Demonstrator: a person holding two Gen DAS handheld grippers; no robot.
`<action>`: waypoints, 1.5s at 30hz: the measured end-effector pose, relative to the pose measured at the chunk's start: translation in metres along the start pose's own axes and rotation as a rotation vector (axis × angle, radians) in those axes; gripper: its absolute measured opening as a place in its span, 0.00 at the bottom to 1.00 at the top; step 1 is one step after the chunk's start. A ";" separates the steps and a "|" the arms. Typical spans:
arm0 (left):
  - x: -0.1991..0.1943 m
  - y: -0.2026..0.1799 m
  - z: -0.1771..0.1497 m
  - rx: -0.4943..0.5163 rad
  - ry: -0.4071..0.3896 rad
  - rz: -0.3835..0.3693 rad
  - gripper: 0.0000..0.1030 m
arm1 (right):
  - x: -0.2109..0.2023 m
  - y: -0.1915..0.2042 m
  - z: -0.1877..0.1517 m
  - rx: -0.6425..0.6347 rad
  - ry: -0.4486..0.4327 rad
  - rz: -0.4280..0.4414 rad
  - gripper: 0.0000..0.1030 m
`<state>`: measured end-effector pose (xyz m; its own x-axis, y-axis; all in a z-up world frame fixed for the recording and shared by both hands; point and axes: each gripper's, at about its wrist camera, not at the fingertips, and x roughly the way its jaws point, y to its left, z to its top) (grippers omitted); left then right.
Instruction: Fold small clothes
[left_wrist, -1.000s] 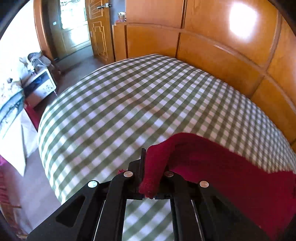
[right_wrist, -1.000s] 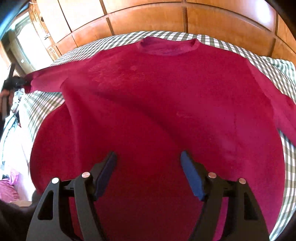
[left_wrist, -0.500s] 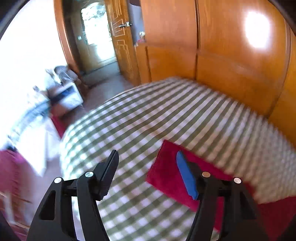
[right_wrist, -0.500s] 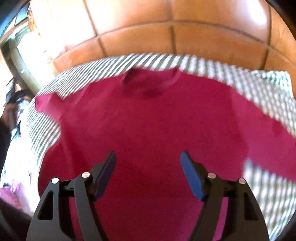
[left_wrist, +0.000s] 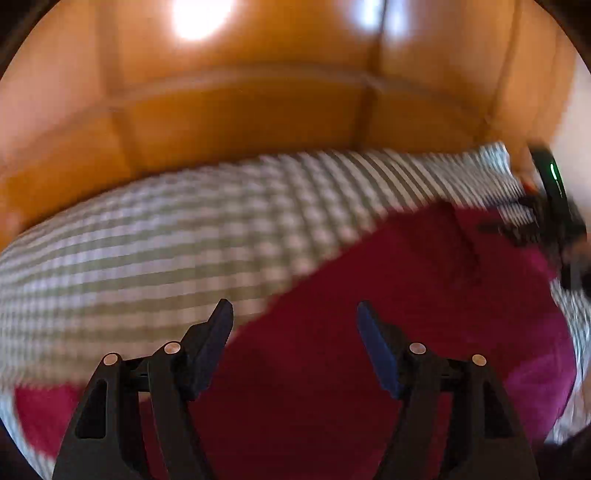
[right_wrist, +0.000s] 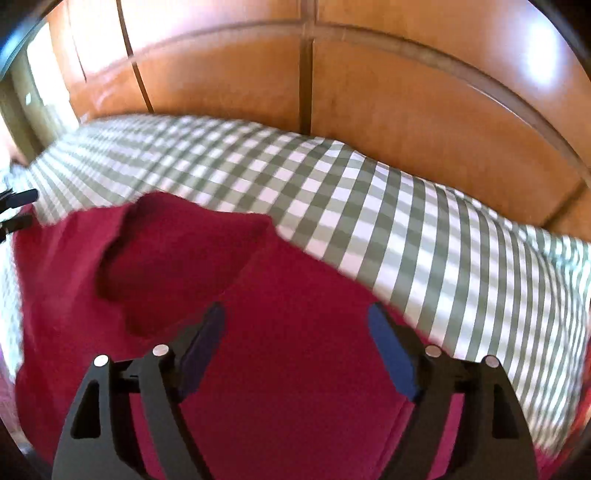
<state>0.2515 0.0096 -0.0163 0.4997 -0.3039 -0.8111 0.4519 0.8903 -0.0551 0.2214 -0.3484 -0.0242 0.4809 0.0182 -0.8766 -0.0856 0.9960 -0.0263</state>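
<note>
the red sweater (right_wrist: 303, 369) lies spread on the checked bed cover (right_wrist: 388, 221), collar toward the wooden headboard (right_wrist: 369, 92). left gripper (left_wrist: 294, 325) and right gripper (right_wrist: 295, 328) both gape wide, holding nothing. soft, light knit, likely limp; pinch a hem or sleeve edge.

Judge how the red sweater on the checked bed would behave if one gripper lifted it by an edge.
The red sweater would likely droop: it already lies in soft folds at the neckline. It looks like thick knit, so probably grippy. On the checked bedcover it may drag rather than slide.
</note>
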 end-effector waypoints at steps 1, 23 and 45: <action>0.013 -0.005 0.004 0.020 0.010 0.007 0.67 | 0.006 -0.002 0.003 -0.018 0.012 0.006 0.81; 0.117 -0.040 0.082 -0.104 -0.020 0.115 0.08 | 0.053 -0.032 0.041 0.069 -0.045 -0.171 0.07; -0.046 -0.093 -0.135 -0.118 -0.006 -0.063 0.18 | -0.073 0.050 -0.141 0.199 -0.179 -0.047 0.75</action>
<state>0.0862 -0.0136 -0.0524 0.4774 -0.3626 -0.8004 0.3933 0.9027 -0.1744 0.0595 -0.3118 -0.0293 0.6284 -0.0310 -0.7772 0.1055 0.9934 0.0457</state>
